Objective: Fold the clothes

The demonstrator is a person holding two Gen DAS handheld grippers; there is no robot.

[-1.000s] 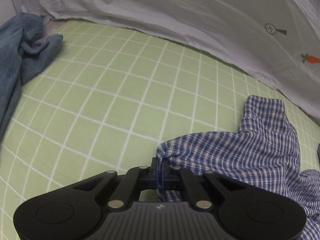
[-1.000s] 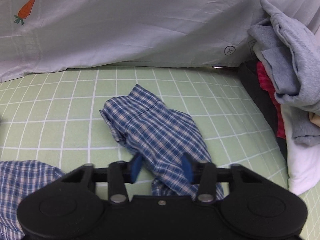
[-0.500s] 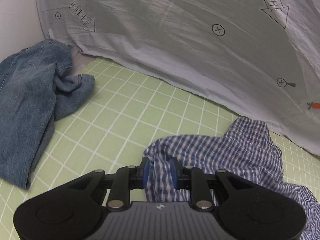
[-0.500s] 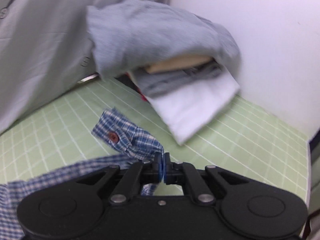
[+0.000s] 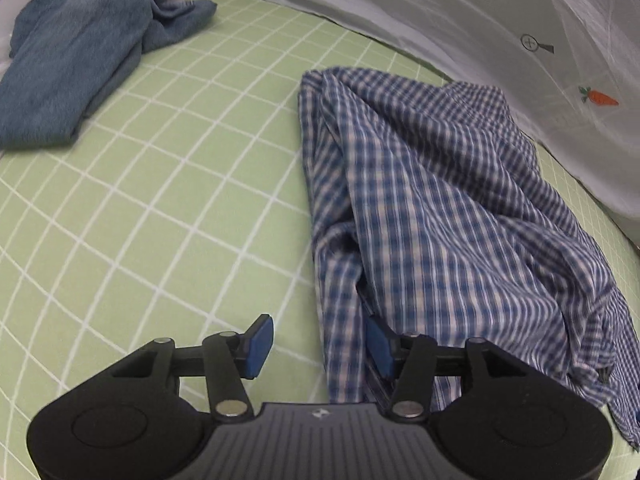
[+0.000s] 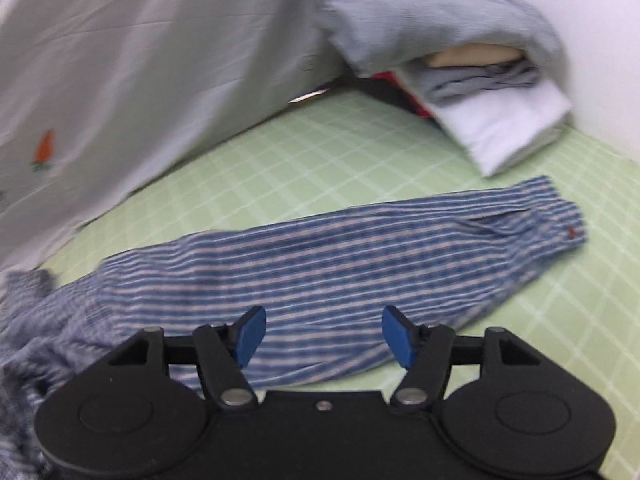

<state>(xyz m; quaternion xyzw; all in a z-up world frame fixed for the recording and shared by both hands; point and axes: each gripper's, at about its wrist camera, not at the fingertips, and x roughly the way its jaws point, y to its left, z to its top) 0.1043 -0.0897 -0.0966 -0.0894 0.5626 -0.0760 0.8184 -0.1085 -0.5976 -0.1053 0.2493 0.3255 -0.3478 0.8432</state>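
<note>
Checked shirt (image 5: 432, 208) lies rumpled (thin woven cotton).

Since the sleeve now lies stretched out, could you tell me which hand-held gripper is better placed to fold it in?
Probably the right gripper: its opening jaws hover directly over the sleeve.

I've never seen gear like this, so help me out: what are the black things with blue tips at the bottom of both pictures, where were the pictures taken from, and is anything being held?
Each is a hand-held two-finger gripper with a camera looking along its fingers. One picture comes from the left gripper, the other from the right gripper. Below lies a green checked sheet with a crumpled blue plaid shirt, its sleeve stretched out flat, blue denim jeans and a pile of folded clothes. Nothing is held: both jaws are opening, though shirt cloth hangs loose between the left ones.
</note>
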